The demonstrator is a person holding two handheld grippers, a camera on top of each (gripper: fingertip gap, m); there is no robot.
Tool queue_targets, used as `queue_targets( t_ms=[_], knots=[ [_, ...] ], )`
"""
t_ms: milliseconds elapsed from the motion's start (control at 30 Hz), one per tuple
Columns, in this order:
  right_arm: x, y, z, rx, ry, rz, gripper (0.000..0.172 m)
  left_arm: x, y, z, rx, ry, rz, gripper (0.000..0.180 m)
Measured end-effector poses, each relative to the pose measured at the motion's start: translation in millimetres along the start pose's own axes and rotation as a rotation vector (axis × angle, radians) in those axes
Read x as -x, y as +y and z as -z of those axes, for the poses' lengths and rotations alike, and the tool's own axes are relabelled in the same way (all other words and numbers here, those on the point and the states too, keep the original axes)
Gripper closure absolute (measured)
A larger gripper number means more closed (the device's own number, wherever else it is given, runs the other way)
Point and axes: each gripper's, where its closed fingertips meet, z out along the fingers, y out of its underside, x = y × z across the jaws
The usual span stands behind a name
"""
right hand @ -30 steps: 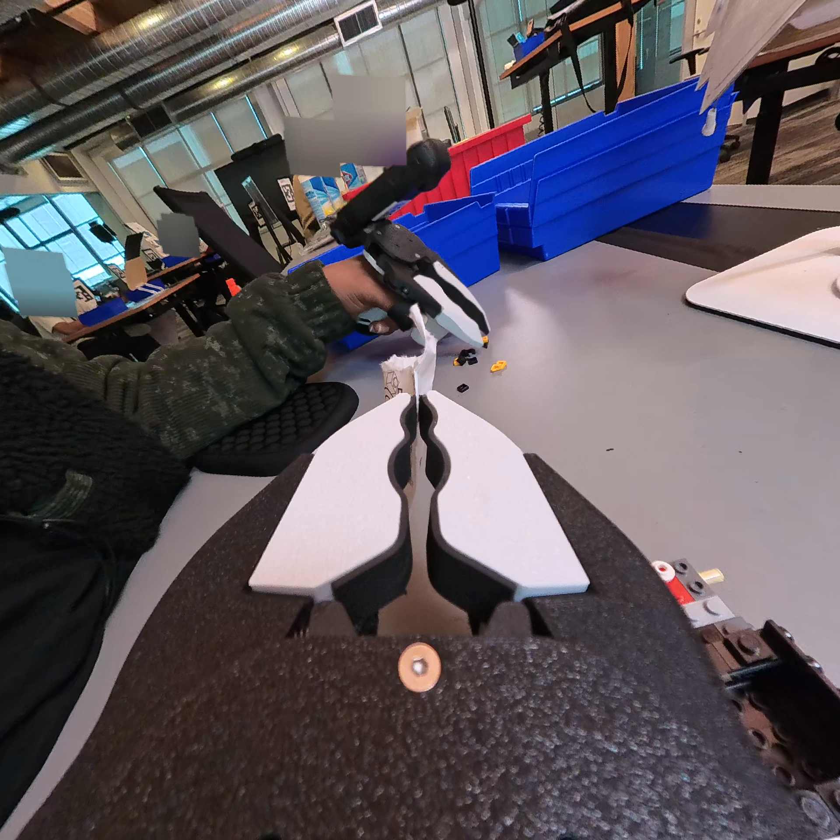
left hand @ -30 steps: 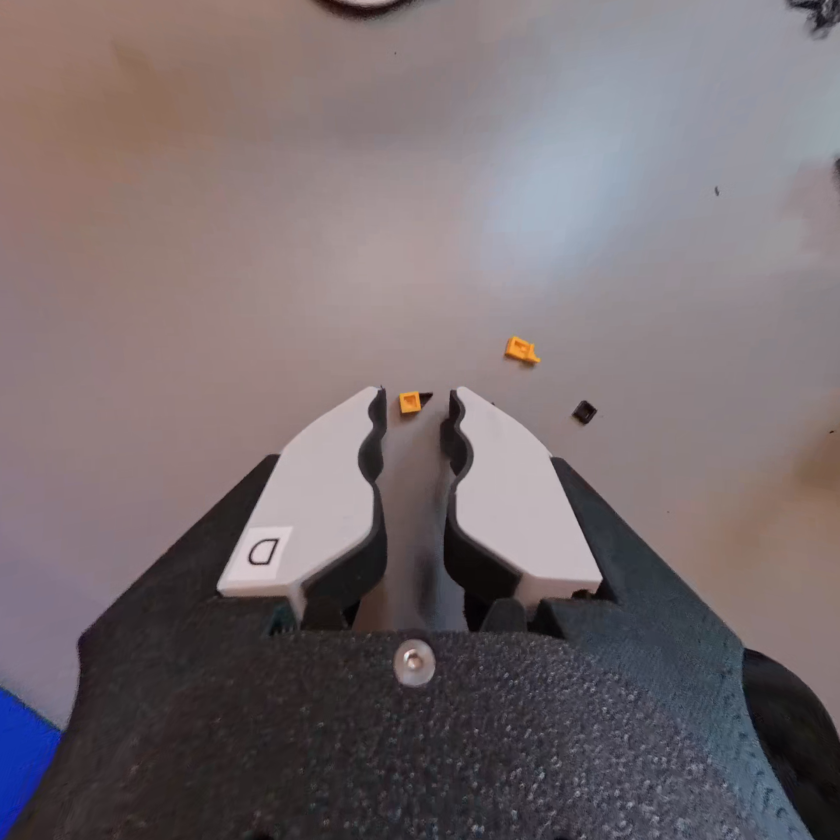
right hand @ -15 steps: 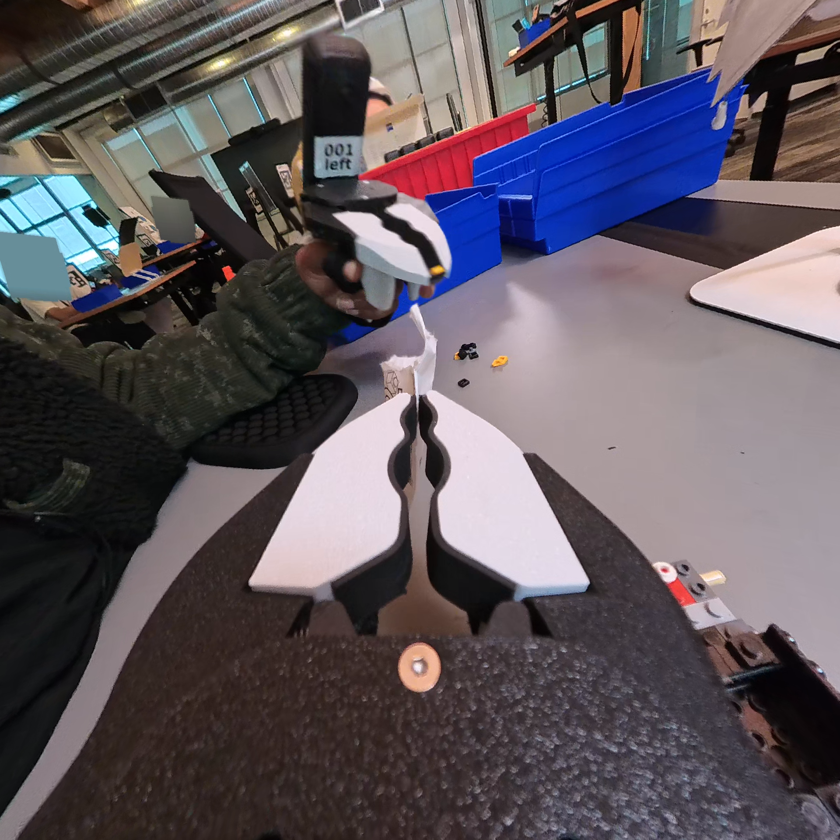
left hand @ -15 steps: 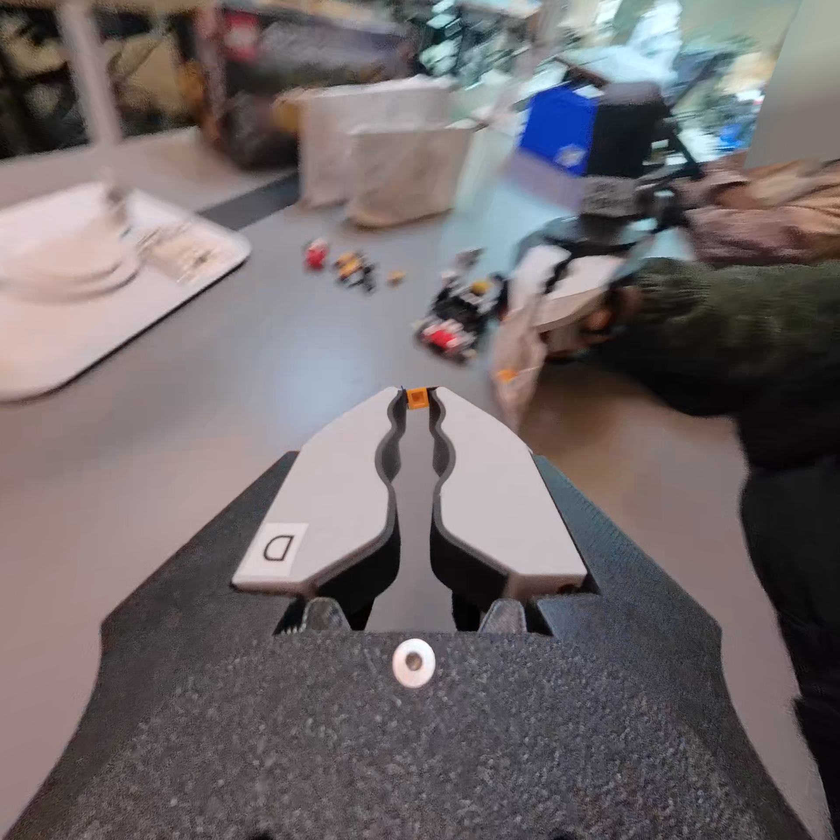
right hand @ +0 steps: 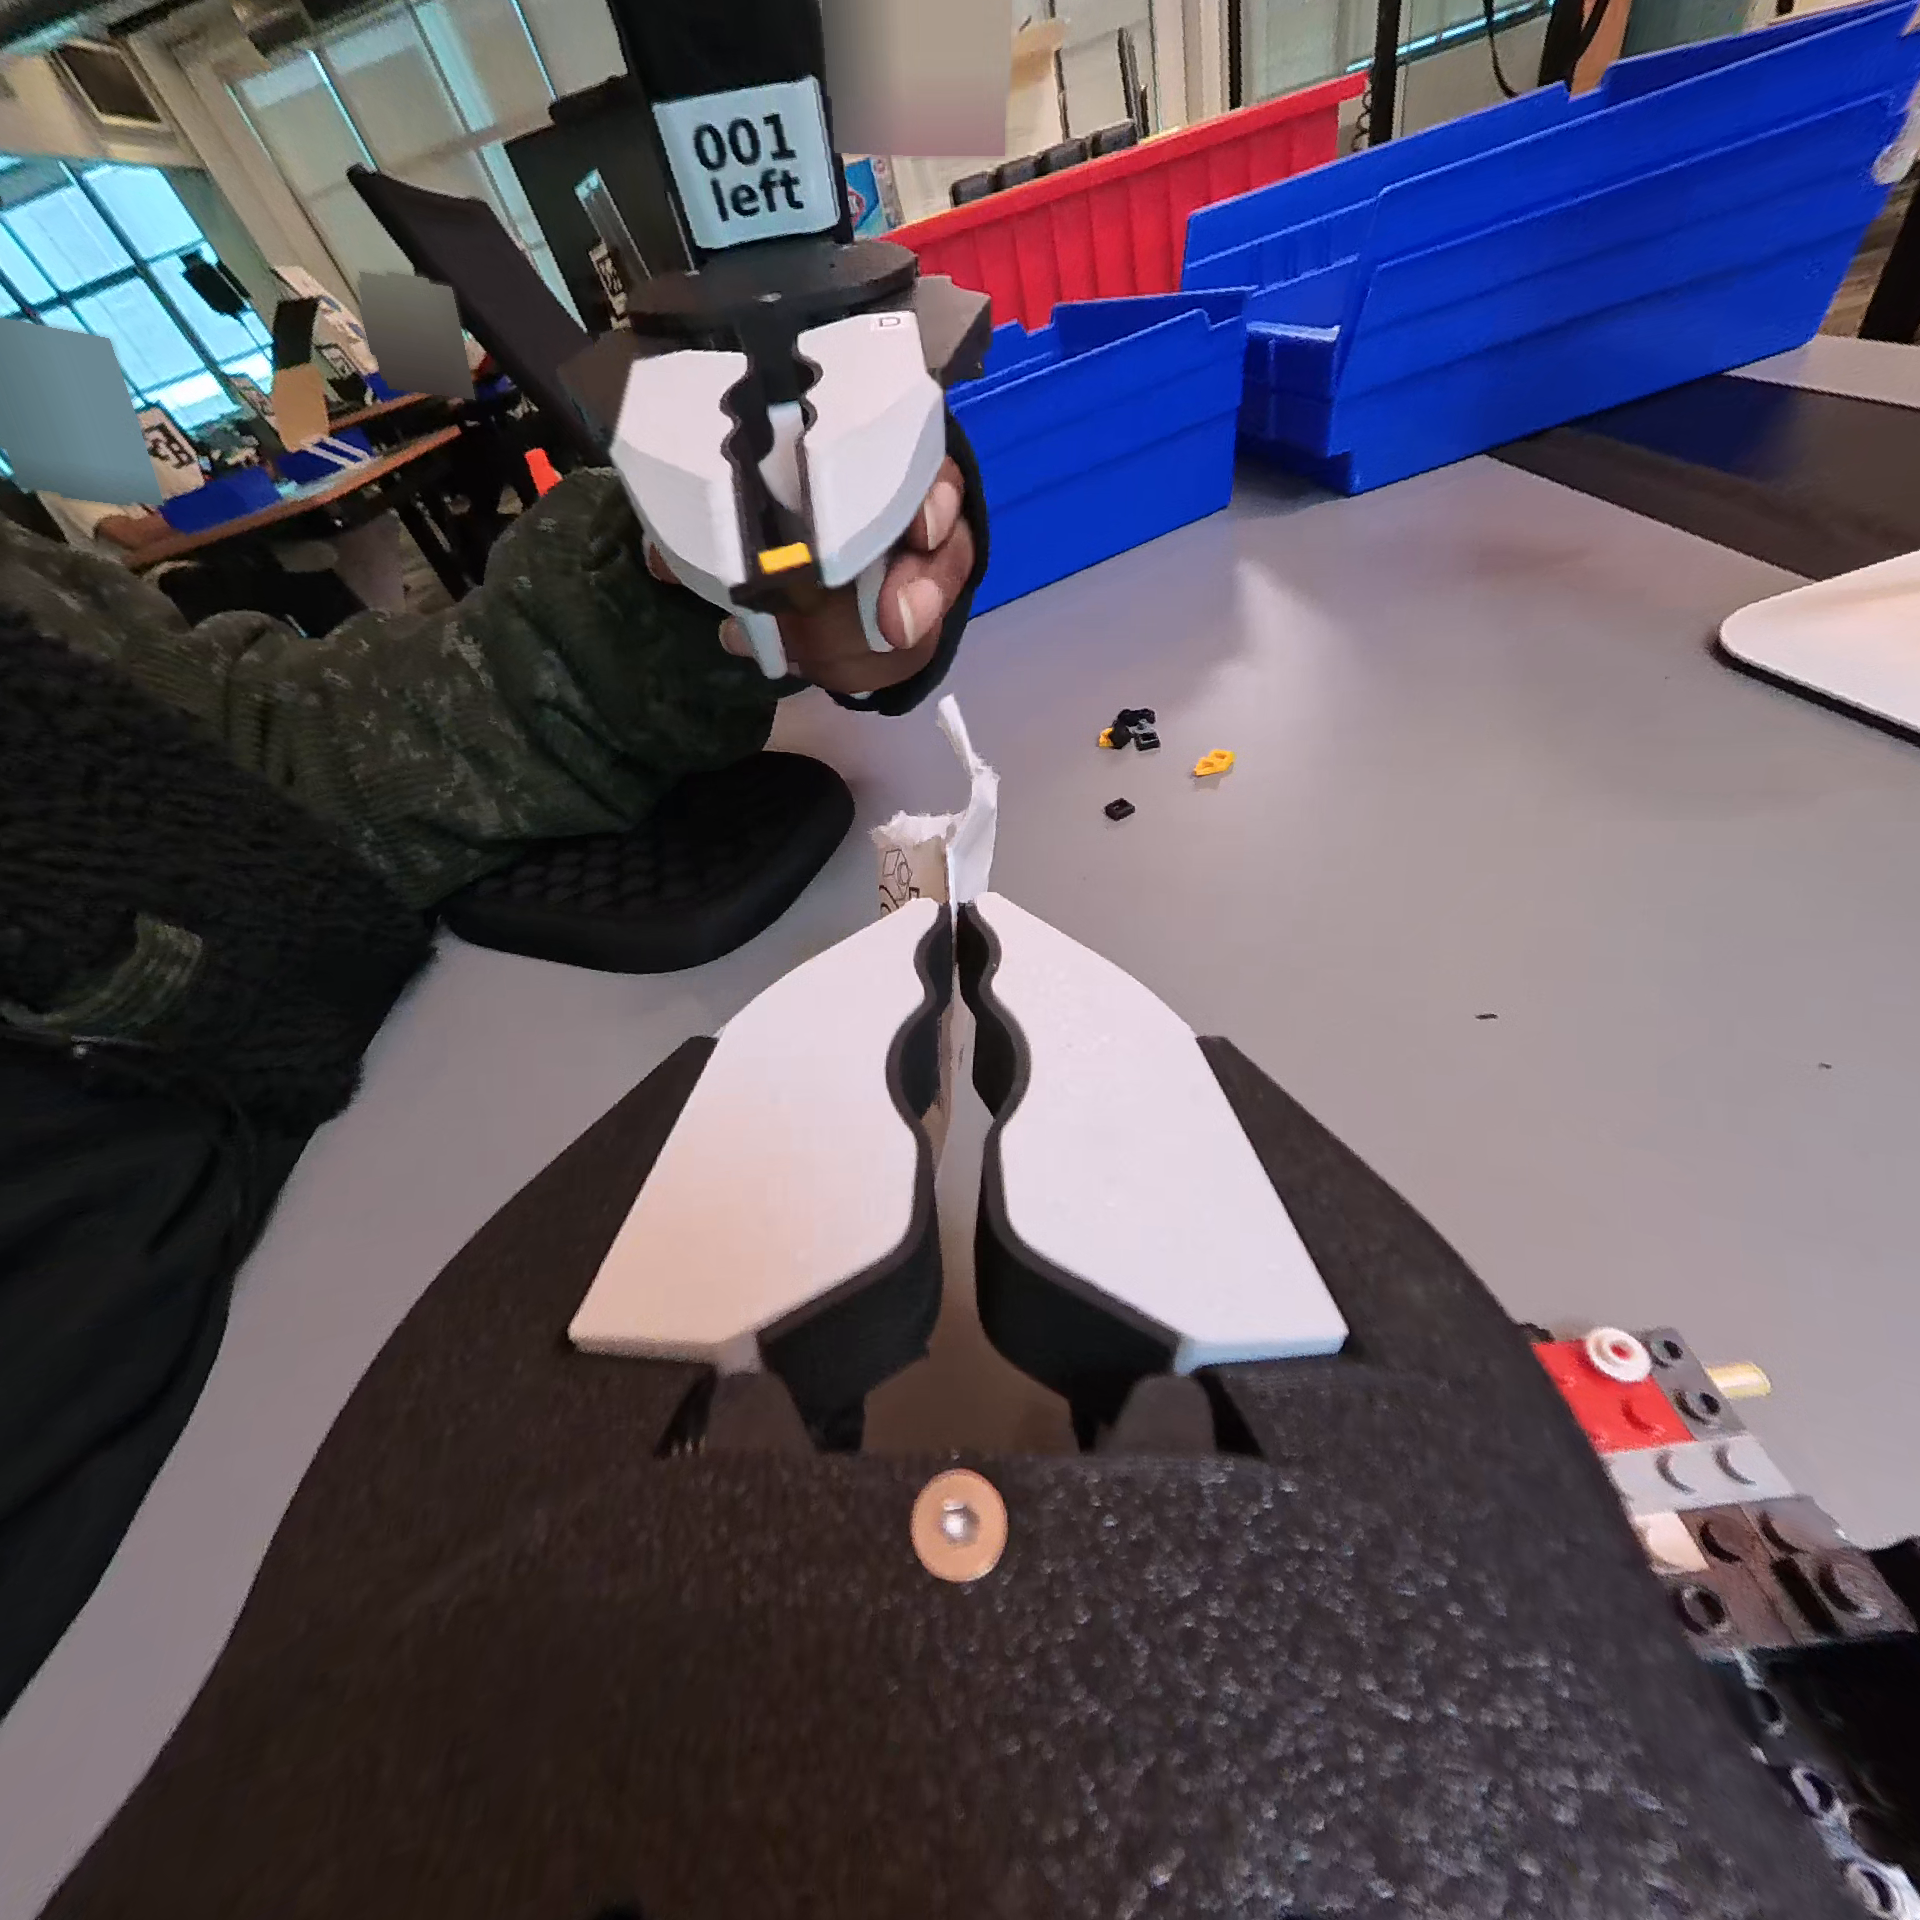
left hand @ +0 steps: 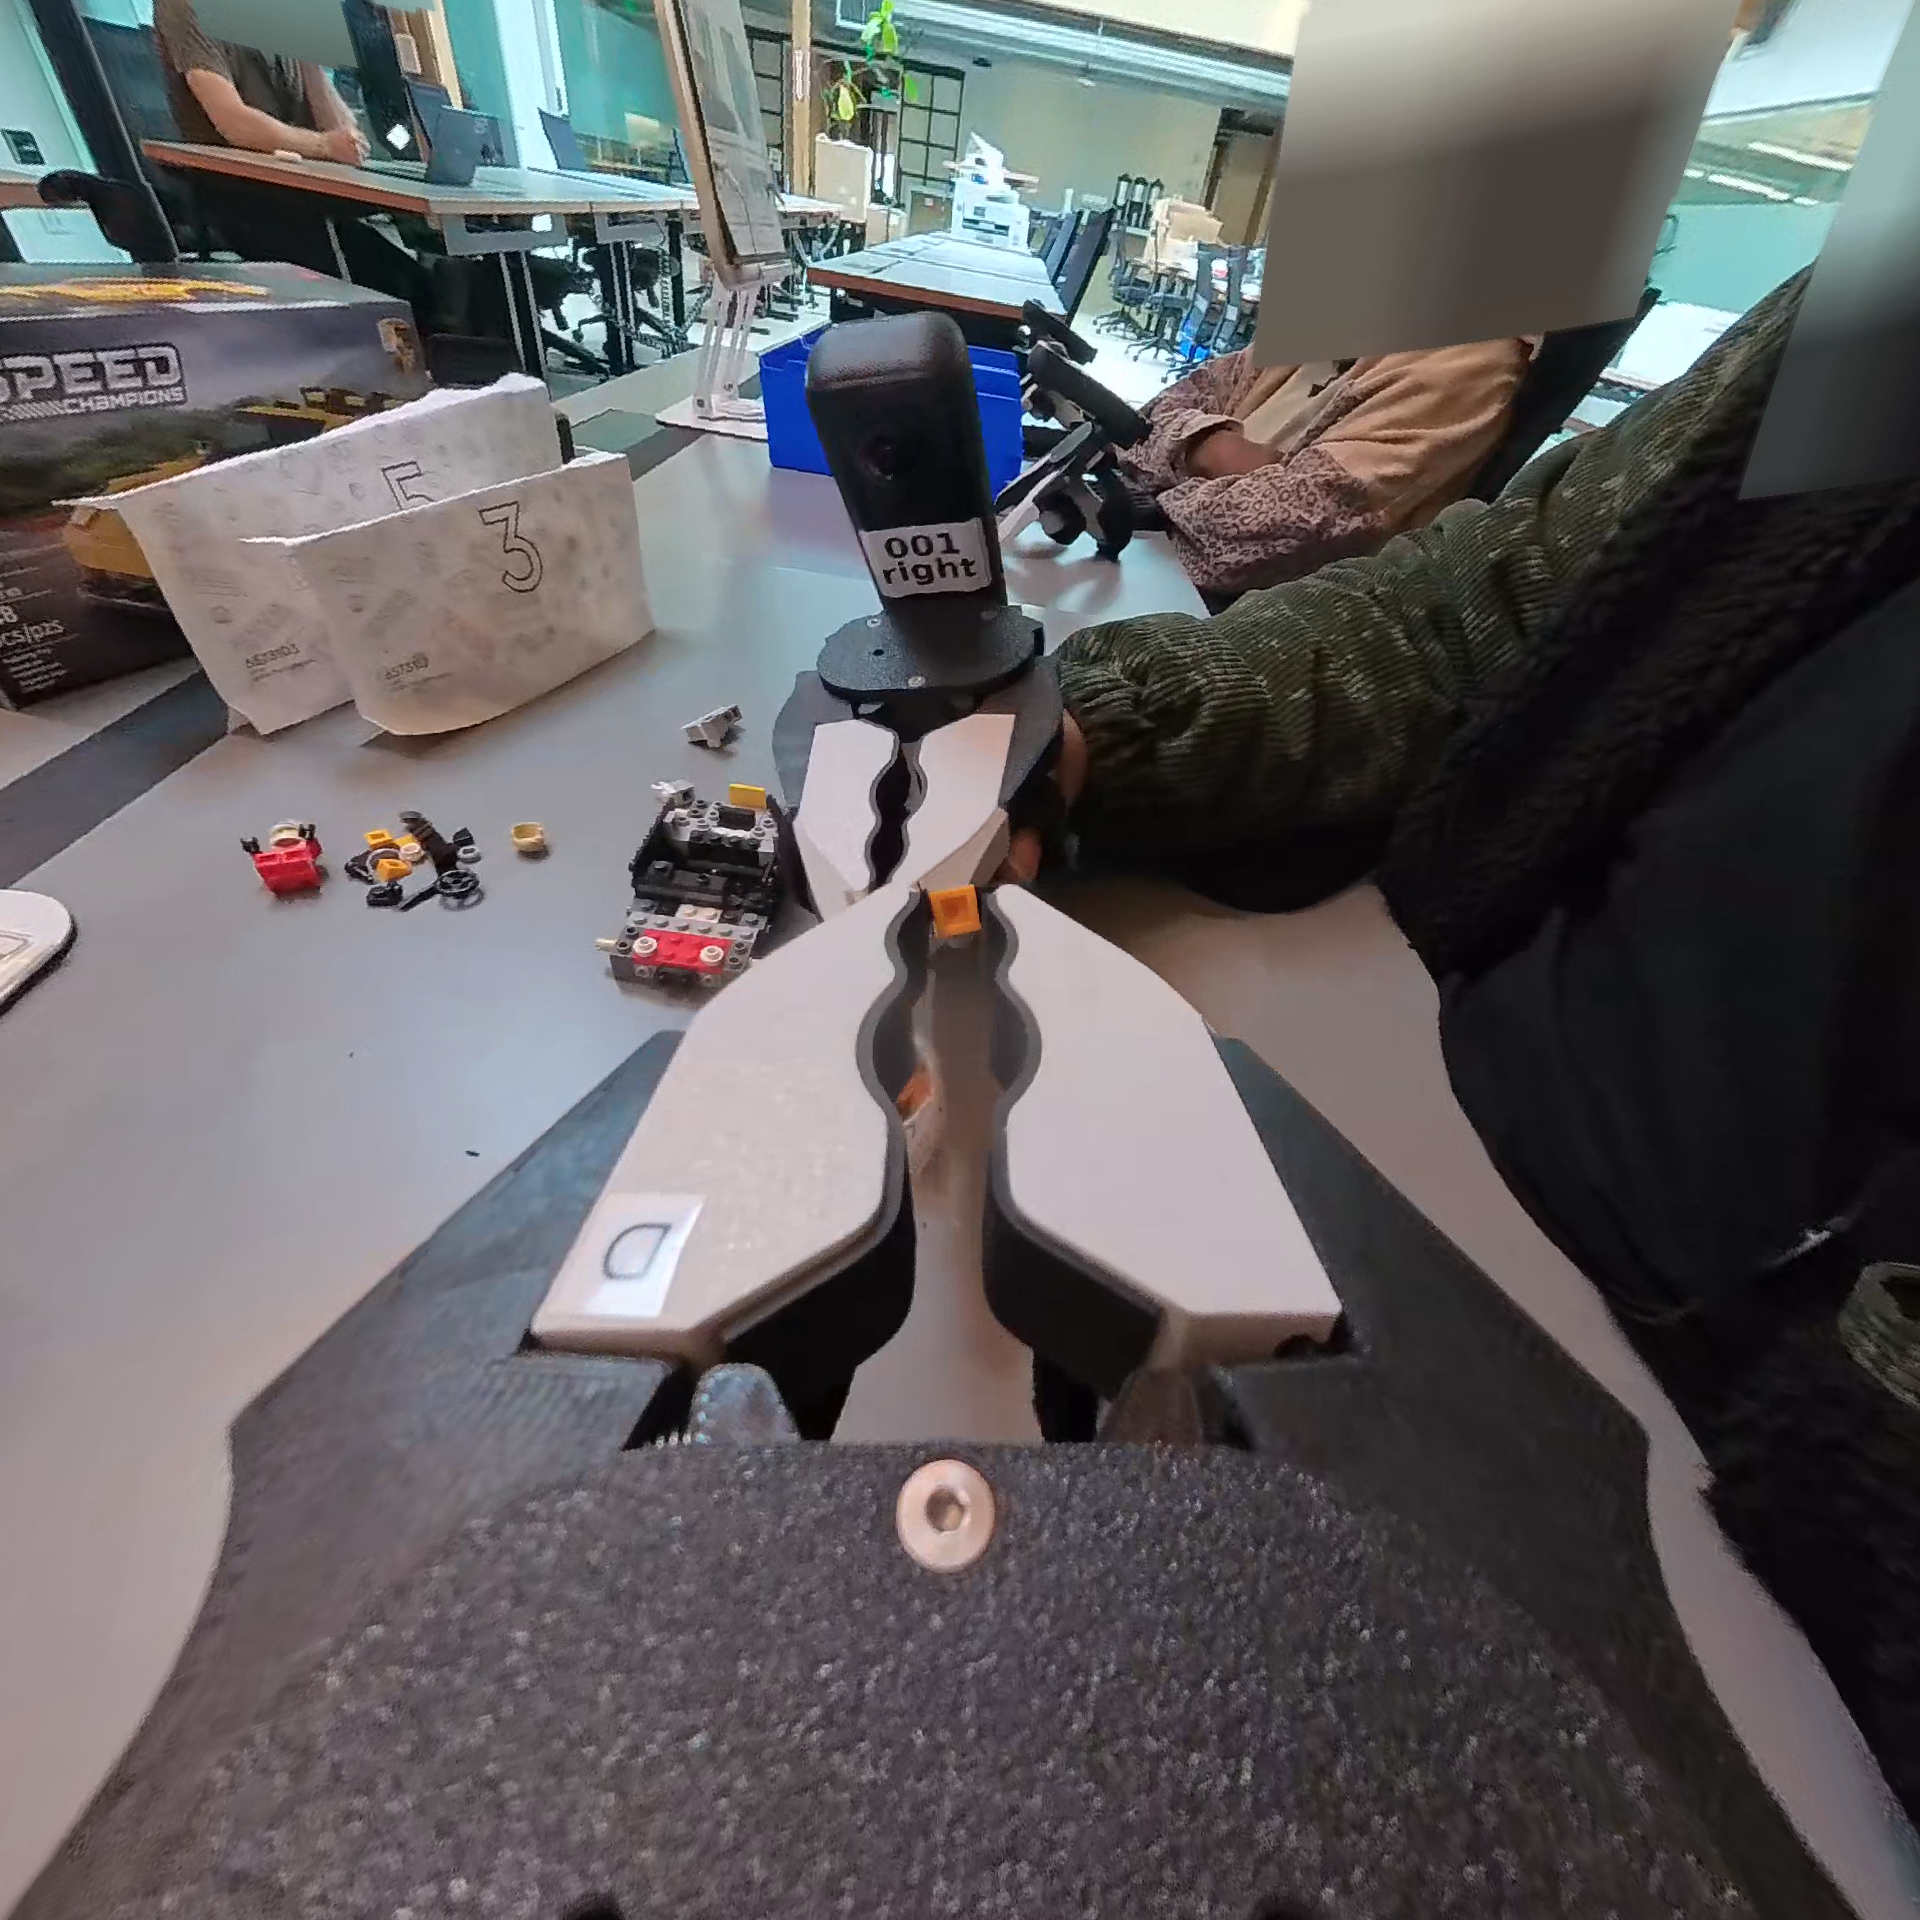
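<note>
My left gripper (left hand: 954, 912) is shut on a small orange brick piece (left hand: 956, 906), pinched at the very fingertips and held in the air. It also shows in the right wrist view (right hand: 781, 566), raised above the table with the orange piece (right hand: 784, 558) at its tips. My right gripper (right hand: 956, 912) is shut on a torn white paper bag (right hand: 971, 831) that stands up from its tips. In the left wrist view the right gripper (left hand: 899, 878) sits just beyond my left tips. A partly built brick car (left hand: 707, 883) lies beside it.
Loose small pieces (left hand: 416, 847) lie left of the car, with two numbered paper bags (left hand: 468, 603) and a printed box (left hand: 156, 343) behind. More pieces (right hand: 1210, 766) lie on the grey table (right hand: 1455, 935). Blue bins (right hand: 1558, 291) and a white tray (right hand: 1839, 644) stand beyond. The tips of one gripper are about 6 cm away from the tips of the other.
My left gripper closed on the orange piece on the table, lifted it and swung up to face the right gripper. The right gripper stayed shut on the paper bag and hardly moved.
</note>
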Motion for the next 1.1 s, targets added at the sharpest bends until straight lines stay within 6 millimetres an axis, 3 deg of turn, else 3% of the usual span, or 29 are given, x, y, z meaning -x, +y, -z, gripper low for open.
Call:
queue_targets(
  t_ms=[267,467,667,833,967,1033,1100],
  knots=[
    [2,-7,3,-0.041,-0.020,-0.016,0.172,5,9,-3,0.045,-0.028,-0.012,0.172],
    [-1,7,-3,0.039,-0.001,-0.027,0.171,9,10,-3,0.050,-0.050,0.008,0.172],
    [-17,22,-3,0.129,0.078,-0.118,0.170,22,9,0,0.038,-0.109,0.077,0.172],
    [-36,27,3,0.156,0.198,-0.151,0.154,21,4,-6,-0.016,-0.088,0.124,0.172],
    [-40,7,12,0.092,0.272,-0.020,0.143,18,-1,-10,-0.061,-0.051,0.177,0.172],
    [-24,-16,14,-0.012,0.220,0.055,0.145,18,-1,-13,-0.054,-0.069,0.139,0.172],
    [5,-32,12,-0.089,0.059,0.009,0.148,14,-3,-15,-0.048,-0.085,0.070,0.172]
  ],
)
